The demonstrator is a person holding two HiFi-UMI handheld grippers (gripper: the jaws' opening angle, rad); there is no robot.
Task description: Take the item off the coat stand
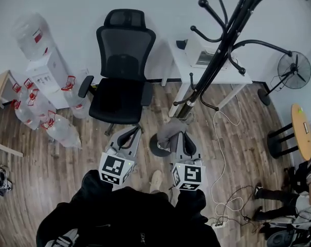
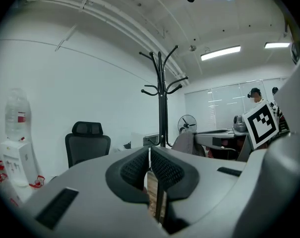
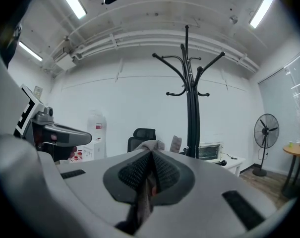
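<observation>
Step in hand: removal is judged complete, with the item held clear of the stand. The right gripper (image 3: 150,155) has its fingers pressed together on a grey cloth (image 3: 149,145); a fold of it is pinched between the pads and the rest bunches over the fingertips. In the head view the cloth hangs in the air in front of the person, above the floor (image 1: 237,138), near the foot of the stand (image 1: 222,50) but apart from it. Every hook of the stand that shows is bare. The stand rises from the floor at the front corner of the white table (image 1: 237,76). The left gripper (image 2: 150,150) is level with the right and just beside it; its fingers are closed to a thin slit and hold nothing. Next move, as a judgement: carry the cloth away from the stand and set it down or hand it over. Where it should go is not given by the task. Keep the right fingers clamped during travel, since the grip is on one fold only and loose fabric could slip out or catch on a low hook.
</observation>
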